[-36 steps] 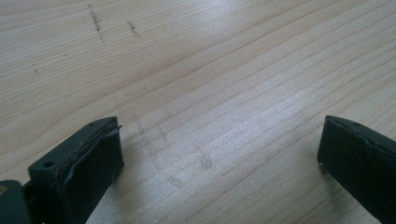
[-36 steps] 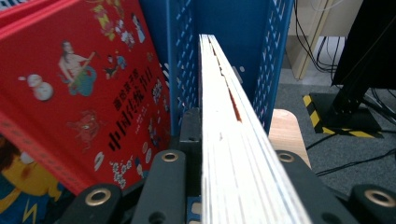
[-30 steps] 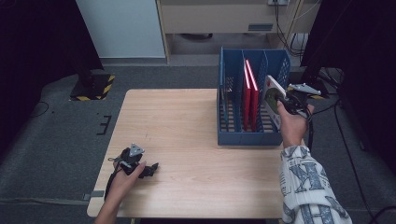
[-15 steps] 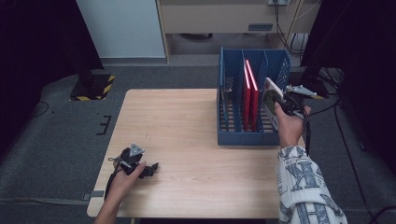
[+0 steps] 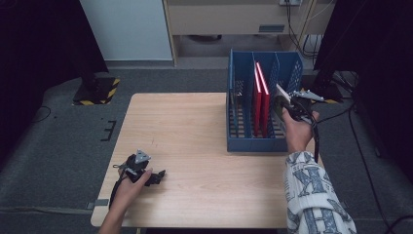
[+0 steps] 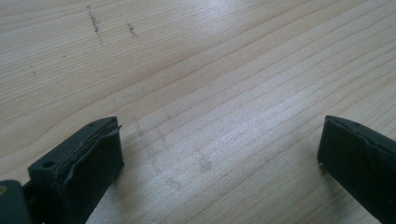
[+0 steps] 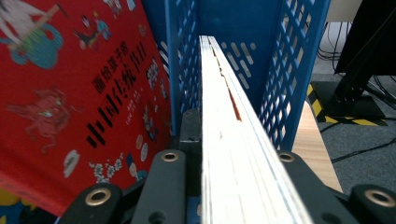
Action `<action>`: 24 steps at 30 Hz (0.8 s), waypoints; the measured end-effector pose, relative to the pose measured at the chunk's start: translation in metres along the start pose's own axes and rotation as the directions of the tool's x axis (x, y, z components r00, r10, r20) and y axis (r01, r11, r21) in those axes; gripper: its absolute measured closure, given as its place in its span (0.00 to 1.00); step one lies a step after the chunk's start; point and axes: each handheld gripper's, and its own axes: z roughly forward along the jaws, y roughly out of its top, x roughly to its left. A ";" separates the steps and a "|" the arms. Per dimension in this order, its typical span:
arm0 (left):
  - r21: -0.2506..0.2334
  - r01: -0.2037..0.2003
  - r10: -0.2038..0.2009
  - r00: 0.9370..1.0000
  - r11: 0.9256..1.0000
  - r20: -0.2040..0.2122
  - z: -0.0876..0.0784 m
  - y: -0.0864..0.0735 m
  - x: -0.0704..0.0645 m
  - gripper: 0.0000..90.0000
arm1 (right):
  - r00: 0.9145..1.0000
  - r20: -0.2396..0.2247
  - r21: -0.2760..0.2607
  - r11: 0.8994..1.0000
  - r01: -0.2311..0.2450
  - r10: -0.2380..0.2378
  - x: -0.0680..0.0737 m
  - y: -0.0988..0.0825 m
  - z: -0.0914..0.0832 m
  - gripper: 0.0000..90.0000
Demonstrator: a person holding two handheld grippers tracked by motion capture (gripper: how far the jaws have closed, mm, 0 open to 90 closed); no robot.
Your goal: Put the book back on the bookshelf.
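A blue file rack (image 5: pixel 243 142) stands on the right part of the wooden table (image 5: pixel 195 126), with red books (image 5: pixel 261 97) upright in a middle slot. My right gripper (image 5: pixel 288 105) is at the rack's right side, shut on a thin book (image 5: pixel 281 91) held on edge. In the right gripper view the book's white page edge (image 7: pixel 229 135) runs from my right gripper (image 7: pixel 233 144) into the slot between two perforated blue walls (image 7: pixel 299 56), beside a red illustrated cover (image 7: pixel 70 93). My left gripper (image 5: pixel 157 176) lies open on the table near the front left, its jaws (image 6: pixel 219 158) wide over bare wood.
A cable (image 5: pixel 316 141) trails from the right gripper along the table's right edge. Behind the table are a pale cabinet (image 5: pixel 126 29) and a yellow-black striped stand foot (image 5: pixel 97 90) on the dark floor.
The right gripper with the book has edged slightly toward the rack. The left gripper has stayed where it was.
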 end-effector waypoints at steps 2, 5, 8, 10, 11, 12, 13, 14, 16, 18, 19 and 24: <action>0.000 0.000 0.000 1.000 1.000 0.000 0.000 0.000 0.000 0.00 | 1.000 0.000 0.004 1.000 -0.002 0.002 0.000 -0.001 0.001 0.84; 0.000 0.000 0.000 1.000 1.000 0.001 0.000 0.000 0.000 0.00 | 1.000 0.003 0.012 1.000 0.004 -0.004 0.002 -0.004 0.006 0.84; 0.000 0.000 0.000 1.000 1.000 0.001 0.000 0.000 0.000 0.00 | 1.000 0.003 0.019 1.000 0.004 -0.004 0.003 -0.005 0.009 0.84; 0.000 0.000 0.000 1.000 1.000 0.000 0.000 0.000 0.000 0.00 | 1.000 0.005 0.023 1.000 0.007 -0.007 0.004 -0.007 0.011 0.84; 0.000 0.000 0.000 1.000 1.000 0.001 0.000 0.000 0.000 0.00 | 1.000 0.006 0.025 1.000 0.008 -0.008 0.004 -0.007 0.012 0.84; 0.000 0.000 0.000 1.000 1.000 0.001 0.000 0.000 0.000 0.00 | 1.000 0.005 0.029 1.000 0.008 -0.008 0.004 -0.008 0.013 0.84; -0.002 0.003 -0.003 1.000 1.000 0.001 0.000 0.000 0.000 0.00 | 1.000 0.005 0.029 1.000 0.008 -0.008 0.004 -0.008 0.013 0.84; -0.002 0.003 -0.003 1.000 1.000 0.001 0.000 0.000 0.000 0.00 | 1.000 0.005 0.035 0.999 0.007 -0.007 0.004 -0.009 0.015 0.84; -0.002 0.003 -0.003 1.000 1.000 0.001 0.000 0.000 0.000 0.00 | 1.000 0.008 0.038 0.999 0.003 -0.003 0.004 -0.010 0.016 0.84; -0.002 0.003 -0.003 1.000 1.000 0.001 0.000 0.000 0.000 0.00 | 1.000 0.009 0.040 0.999 0.001 -0.002 0.004 -0.010 0.017 0.84; -0.002 0.003 -0.003 1.000 1.000 0.001 0.000 0.000 0.000 0.00 | 1.000 0.010 0.043 0.999 -0.001 0.001 0.003 -0.011 0.019 0.84; -0.002 0.003 -0.003 1.000 1.000 0.001 0.000 0.000 0.000 0.00 | 1.000 0.021 0.053 0.999 -0.007 0.006 0.000 -0.013 0.022 0.84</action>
